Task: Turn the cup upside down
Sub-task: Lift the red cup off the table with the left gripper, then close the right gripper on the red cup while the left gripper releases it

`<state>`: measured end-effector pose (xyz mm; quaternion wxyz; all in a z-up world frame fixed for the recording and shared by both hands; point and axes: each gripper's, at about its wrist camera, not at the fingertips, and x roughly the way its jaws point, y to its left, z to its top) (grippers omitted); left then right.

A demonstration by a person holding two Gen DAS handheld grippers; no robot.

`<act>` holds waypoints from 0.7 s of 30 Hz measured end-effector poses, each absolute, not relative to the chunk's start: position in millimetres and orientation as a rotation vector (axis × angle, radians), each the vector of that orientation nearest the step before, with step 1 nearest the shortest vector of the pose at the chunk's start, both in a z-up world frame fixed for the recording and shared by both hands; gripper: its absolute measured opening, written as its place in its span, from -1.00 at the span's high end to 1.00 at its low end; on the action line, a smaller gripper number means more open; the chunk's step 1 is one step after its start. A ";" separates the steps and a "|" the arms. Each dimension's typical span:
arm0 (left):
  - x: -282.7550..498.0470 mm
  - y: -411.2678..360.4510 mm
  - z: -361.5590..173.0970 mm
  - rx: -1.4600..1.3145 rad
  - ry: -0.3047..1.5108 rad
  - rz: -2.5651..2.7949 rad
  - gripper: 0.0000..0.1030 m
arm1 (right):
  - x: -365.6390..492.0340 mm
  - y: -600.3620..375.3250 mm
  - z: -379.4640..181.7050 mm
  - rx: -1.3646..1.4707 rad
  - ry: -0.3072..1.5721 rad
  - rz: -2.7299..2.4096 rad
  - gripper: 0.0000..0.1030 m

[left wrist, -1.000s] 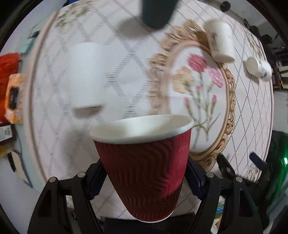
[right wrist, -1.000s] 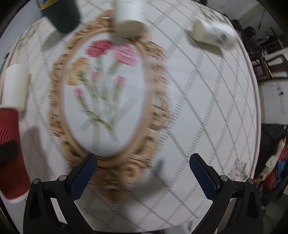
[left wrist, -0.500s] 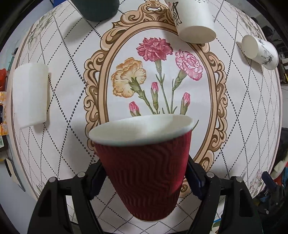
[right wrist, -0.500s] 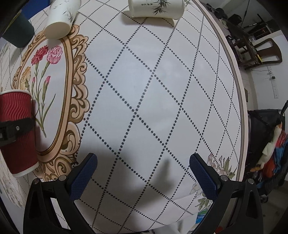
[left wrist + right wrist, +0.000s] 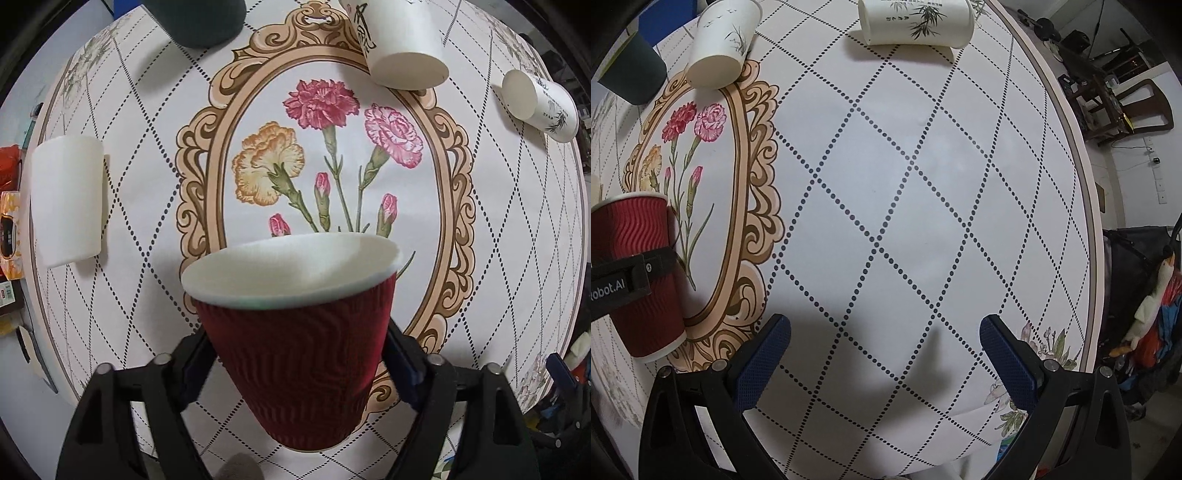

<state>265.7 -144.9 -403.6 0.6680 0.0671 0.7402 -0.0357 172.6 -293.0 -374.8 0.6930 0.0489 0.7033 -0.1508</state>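
Observation:
My left gripper (image 5: 295, 354) is shut on a red ribbed paper cup (image 5: 299, 354) with a white inside. The cup is upright, mouth up, held over the near end of the flower medallion on the tablecloth. The right wrist view shows the same red cup (image 5: 635, 236) at the far left with a left finger (image 5: 624, 284) across it, its base close to the cloth. My right gripper (image 5: 884, 354) is open and empty, hovering over the bare diamond-pattern cloth to the right of the medallion.
A white cup (image 5: 66, 199) lies on its side at the left. A dark cup (image 5: 195, 18) and a white cup (image 5: 402, 40) stand upside down at the far end. A bamboo-print cup (image 5: 539, 103) lies on its side far right. The round table's edge (image 5: 1086, 206) runs right.
The left gripper has carried the red cup to the right, from beside the white lying cup to over the medallion. The right gripper swung right over the bare cloth, then stayed still.

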 end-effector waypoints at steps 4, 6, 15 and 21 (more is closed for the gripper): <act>260.8 -127.0 -391.8 0.134 1.640 -0.077 -0.73 | 173.2 -291.0 -373.0 0.116 1.566 -0.333 -1.00; 259.0 -120.7 -388.2 0.118 1.635 -0.078 -0.73 | 174.0 -289.6 -369.7 0.119 1.561 -0.329 -1.00; 244.9 -75.2 -318.0 0.020 1.532 -0.055 -0.73 | 179.0 -271.9 -339.5 0.149 1.517 -0.256 -1.00; 221.6 -23.9 -270.9 -0.011 1.460 0.049 -0.73 | 181.8 -244.7 -312.0 0.174 1.494 -0.121 -1.00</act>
